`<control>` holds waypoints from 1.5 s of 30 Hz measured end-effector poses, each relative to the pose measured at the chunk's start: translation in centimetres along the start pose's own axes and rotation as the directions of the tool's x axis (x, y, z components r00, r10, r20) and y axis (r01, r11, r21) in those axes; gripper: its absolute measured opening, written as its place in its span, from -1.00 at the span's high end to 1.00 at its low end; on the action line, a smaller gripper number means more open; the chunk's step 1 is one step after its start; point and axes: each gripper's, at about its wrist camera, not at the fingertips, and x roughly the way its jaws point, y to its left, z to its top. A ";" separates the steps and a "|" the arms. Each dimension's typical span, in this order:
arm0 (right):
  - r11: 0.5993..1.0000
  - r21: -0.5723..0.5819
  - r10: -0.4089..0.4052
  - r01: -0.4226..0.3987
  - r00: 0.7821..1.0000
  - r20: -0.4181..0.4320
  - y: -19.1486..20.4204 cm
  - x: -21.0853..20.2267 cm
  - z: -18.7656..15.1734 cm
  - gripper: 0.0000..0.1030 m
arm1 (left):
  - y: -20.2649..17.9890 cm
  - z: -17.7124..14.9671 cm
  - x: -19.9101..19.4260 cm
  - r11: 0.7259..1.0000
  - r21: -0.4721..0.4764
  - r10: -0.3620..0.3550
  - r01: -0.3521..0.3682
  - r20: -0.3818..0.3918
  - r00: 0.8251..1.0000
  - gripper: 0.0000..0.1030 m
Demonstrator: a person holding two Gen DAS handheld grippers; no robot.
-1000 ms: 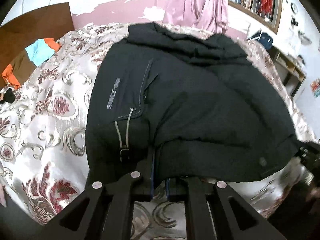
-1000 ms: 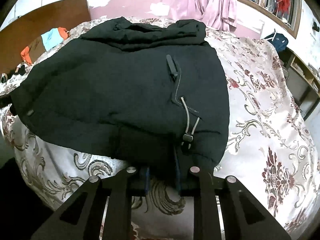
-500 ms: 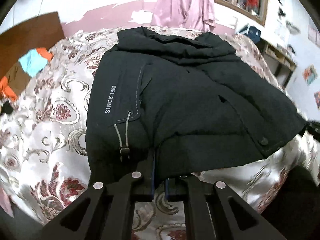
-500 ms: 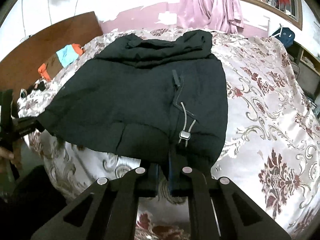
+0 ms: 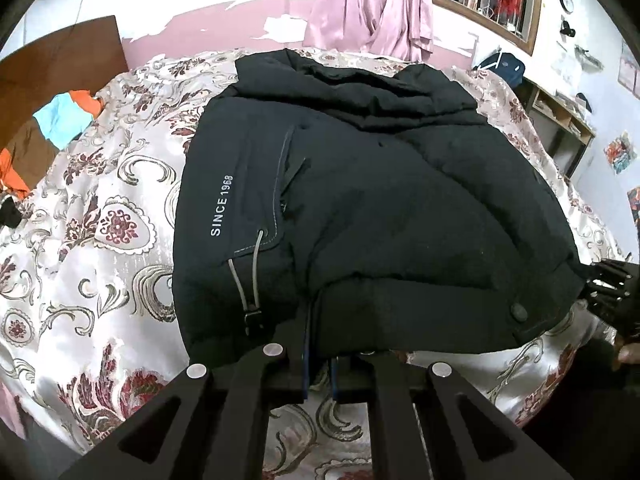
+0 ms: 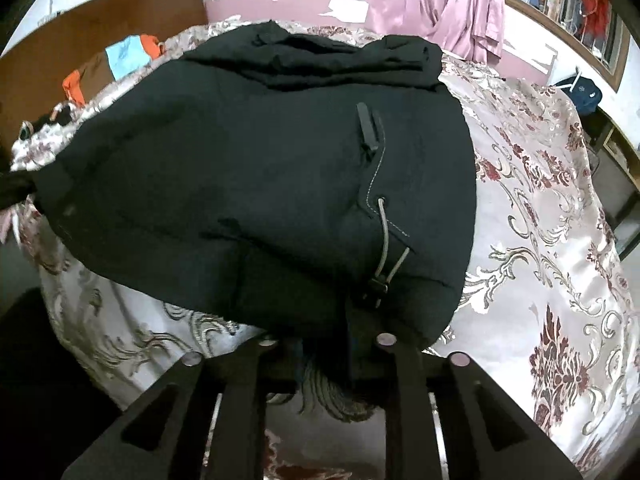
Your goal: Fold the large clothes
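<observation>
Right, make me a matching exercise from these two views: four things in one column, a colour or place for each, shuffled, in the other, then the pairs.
Things
1. jacket
2. hanging cloth
3. headboard
4. "SINCE 1968" lettering

Descriptions
A. pink, against the far wall
B. brown wood, at the far left of the bed
C. white, on the jacket's left side in the left wrist view
D. black, spread on the floral bedspread, its near hem pinched by the left tongs and right tongs

Pairs: 1-D, 2-A, 3-B, 4-C
</observation>
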 end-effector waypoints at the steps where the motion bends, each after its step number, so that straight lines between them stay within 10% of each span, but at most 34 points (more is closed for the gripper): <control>1: 1.000 -0.007 -0.005 0.005 1.000 -0.009 0.2 0.4 0.1 0.69 | -0.1 0.0 0.0 1.000 0.004 0.003 -0.003 0.000 1.000 0.86; 12: 0.991 0.069 0.104 -0.113 0.987 0.125 -0.7 -4.3 3.2 0.83 | 0.0 1.0 -0.5 0.999 0.046 0.010 -0.009 -0.014 1.000 0.86; 20: 0.994 -0.075 0.094 -0.085 0.987 0.131 -0.4 -6.2 5.9 0.84 | 0.1 4.3 -1.7 0.999 0.032 0.015 -0.014 -0.027 1.000 0.86; 45: 0.989 0.031 0.139 -0.144 0.982 0.127 -1.7 -6.4 6.6 0.83 | 0.4 5.5 -2.4 0.999 -0.045 0.007 -0.008 -0.019 1.000 0.86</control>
